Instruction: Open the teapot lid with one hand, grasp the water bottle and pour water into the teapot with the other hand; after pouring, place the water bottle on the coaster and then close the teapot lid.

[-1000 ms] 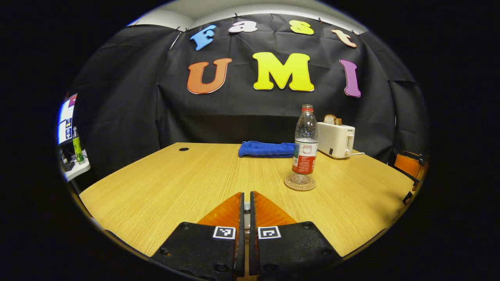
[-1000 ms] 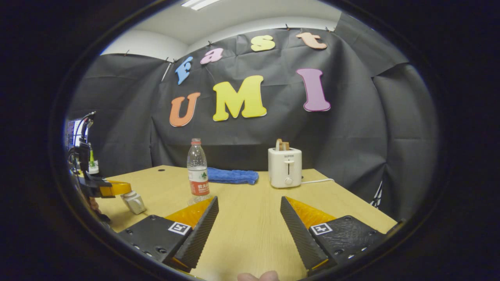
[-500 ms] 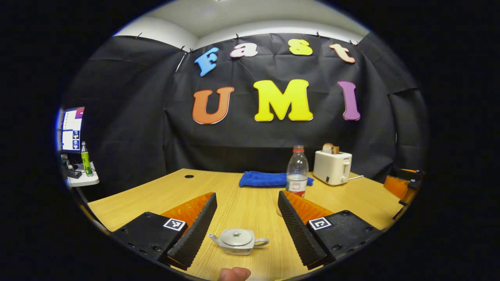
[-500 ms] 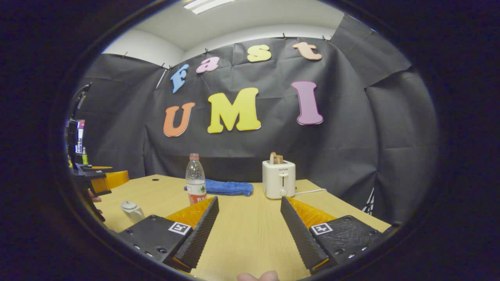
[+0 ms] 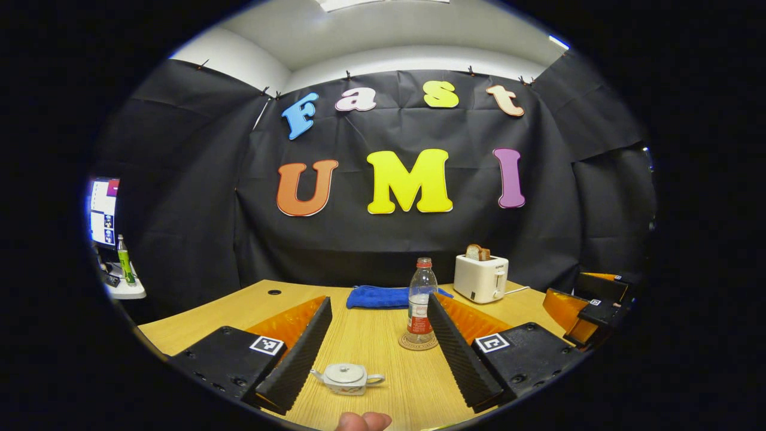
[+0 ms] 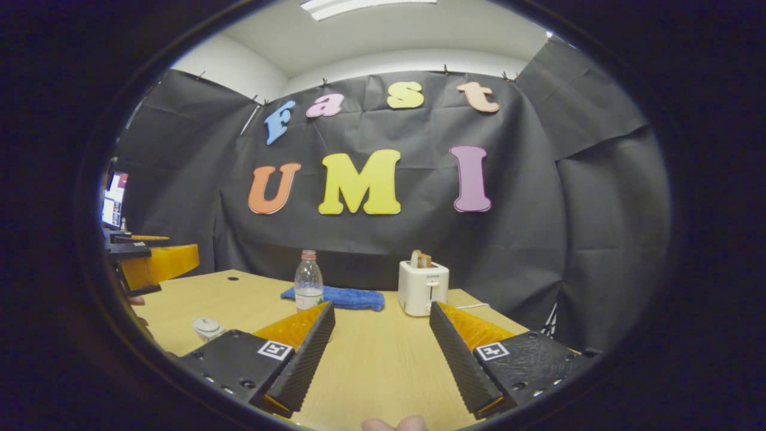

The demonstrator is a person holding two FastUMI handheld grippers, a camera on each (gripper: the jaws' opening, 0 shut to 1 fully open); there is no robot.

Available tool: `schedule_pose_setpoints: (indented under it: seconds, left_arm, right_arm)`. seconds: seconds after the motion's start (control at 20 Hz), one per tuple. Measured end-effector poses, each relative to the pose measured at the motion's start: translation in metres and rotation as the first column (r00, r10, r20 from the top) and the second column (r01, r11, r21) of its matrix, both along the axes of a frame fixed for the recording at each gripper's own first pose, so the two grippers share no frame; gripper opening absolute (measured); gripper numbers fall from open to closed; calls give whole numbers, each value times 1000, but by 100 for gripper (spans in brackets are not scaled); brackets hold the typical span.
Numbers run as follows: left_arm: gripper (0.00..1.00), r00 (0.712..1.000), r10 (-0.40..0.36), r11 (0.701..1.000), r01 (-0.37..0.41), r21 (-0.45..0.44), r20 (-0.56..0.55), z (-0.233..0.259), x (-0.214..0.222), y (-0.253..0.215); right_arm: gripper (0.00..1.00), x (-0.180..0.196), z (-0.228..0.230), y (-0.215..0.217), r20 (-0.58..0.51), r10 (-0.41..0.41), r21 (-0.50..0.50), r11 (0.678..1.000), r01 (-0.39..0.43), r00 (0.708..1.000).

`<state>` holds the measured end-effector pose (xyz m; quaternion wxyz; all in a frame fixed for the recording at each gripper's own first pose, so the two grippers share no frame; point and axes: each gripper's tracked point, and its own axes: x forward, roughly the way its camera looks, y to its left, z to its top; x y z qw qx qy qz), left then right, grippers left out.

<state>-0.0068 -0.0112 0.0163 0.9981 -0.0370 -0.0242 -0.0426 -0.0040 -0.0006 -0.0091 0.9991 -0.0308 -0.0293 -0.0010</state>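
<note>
— Where's the teapot (image 5: 347, 378) sitting right now?

— Low on the wooden surface (image 5: 377, 341), close in front of the left hand-held gripper (image 5: 378, 347), lid (image 5: 343, 372) on, spout pointing left and handle right in the left gripper view. It lies between that gripper's two fingers as seen from there, but nothing touches it. In the right gripper view it sits off to the left at (image 6: 207, 327).

— And the water bottle (image 5: 421, 304)?

— Upright on the round coaster (image 5: 418, 343), red cap on, farther back than the teapot and a little to the right. Behind it lies a folded blue cloth (image 5: 380, 296), and beside that a white toaster (image 5: 480, 278) with a slice of bread sticking up.

— Are the grippers holding anything?

— No. The left one is spread wide with nothing between its fingers. The right hand-held gripper (image 6: 381, 344) is spread just as wide above bare wood, well apart from the bottle. From the left gripper view you can catch the right one at the far right edge (image 5: 589, 311).

— Any hands visible?

— Just a fingertip (image 5: 362, 421) at the bottom of the left gripper view, and another (image 6: 394, 424) at the bottom of the right gripper view.
</note>
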Motion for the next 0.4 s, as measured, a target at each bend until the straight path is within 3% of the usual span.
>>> schedule_pose_setpoints:
  seconds: [0.05, 0.15, 0.2, 0.4]
  left_arm:
    - [100, 1000, -7, 1000, 7, -5, 3, 1, -2, -1]
    - [95, 1000, -19, 1000, 19, -3, 3, 1, -2, -5]
    - [99, 1000, -19, 1000, 19, 4, 2, 0, -2, -4]
    - [100, 1000, -13, 1000, 13, 24, -3, -2, -2, 0]
  right_arm:
    - [95, -2, 4, 4, 5, 1, -7, 1000, -1, 1000]
    - [95, -6, 12, 12, 15, 8, -8, 1000, -8, 1000]
    - [95, -8, 16, 15, 21, 9, -3, 1000, -9, 1000]
    - [98, -11, 26, 19, 26, 1, -15, 1000, -1, 1000]
